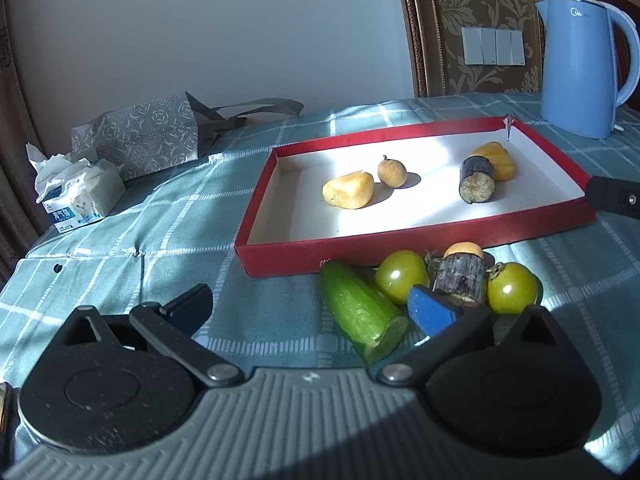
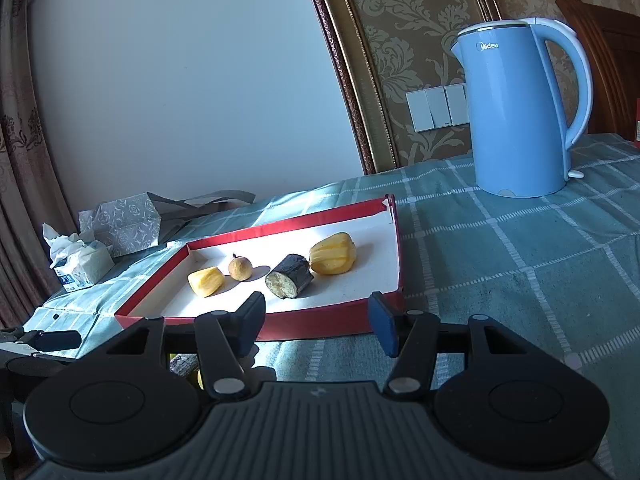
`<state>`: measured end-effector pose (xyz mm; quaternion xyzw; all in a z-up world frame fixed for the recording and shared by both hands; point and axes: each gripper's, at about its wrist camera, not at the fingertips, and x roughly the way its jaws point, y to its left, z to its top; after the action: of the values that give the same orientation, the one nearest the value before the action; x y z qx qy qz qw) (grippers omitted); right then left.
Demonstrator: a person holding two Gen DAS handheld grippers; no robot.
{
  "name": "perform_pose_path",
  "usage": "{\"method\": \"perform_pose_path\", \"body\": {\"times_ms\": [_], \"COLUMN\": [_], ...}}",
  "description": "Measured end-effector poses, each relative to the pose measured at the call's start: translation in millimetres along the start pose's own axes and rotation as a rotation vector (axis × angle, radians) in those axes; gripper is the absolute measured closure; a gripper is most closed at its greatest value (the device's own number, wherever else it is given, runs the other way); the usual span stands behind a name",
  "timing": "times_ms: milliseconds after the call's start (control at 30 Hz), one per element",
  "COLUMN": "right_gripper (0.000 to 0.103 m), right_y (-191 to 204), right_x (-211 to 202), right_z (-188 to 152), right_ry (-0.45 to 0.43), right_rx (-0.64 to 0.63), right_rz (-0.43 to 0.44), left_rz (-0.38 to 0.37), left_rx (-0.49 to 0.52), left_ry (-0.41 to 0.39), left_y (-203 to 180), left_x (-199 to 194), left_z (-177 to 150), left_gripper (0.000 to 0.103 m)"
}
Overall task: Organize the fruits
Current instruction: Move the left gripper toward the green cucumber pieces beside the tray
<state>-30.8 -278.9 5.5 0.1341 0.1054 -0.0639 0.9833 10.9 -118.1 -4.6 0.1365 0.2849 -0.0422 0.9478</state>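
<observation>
A red tray (image 1: 416, 248) with a white floor holds two yellow jackfruit pieces (image 1: 348, 190) (image 1: 496, 160), a small brown longan (image 1: 392, 172) and a dark sugarcane stub (image 1: 477, 181). In front of the tray lie a cucumber half (image 1: 360, 310), two green tomatoes (image 1: 402, 276) (image 1: 512, 288), a second sugarcane stub (image 1: 460, 278) and a yellow piece (image 1: 464, 248) behind it. My left gripper (image 1: 312, 304) is open, low over the cloth just left of this pile. My right gripper (image 2: 316, 320) is open and empty at the tray's near wall (image 2: 320, 320).
A blue kettle (image 2: 516, 116) stands at the back right on the checked green tablecloth (image 2: 520, 264). A tissue pack (image 1: 76, 196) and a grey patterned bag (image 1: 140, 136) sit at the back left. The wall is close behind the table.
</observation>
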Motion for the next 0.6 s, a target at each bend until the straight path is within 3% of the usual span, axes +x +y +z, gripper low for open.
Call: {"method": "perform_pose_path", "body": {"times_ms": [333,600], "right_gripper": [0.044,0.044], "right_y": [-1,-1], "right_x": [-2,-1], "right_z": [0,0], "right_ry": [-0.006,-0.001], "right_rx": [0.004,0.003], "right_rz": [-0.002,-0.005], "left_rz": [0.092,-0.027], "left_rx": [0.008,-0.119], "left_ry": [-0.03,-0.015], "left_y": [30,56], "left_x": [-16,-24], "left_z": [-10,-6], "left_gripper": [0.0,0.0]}}
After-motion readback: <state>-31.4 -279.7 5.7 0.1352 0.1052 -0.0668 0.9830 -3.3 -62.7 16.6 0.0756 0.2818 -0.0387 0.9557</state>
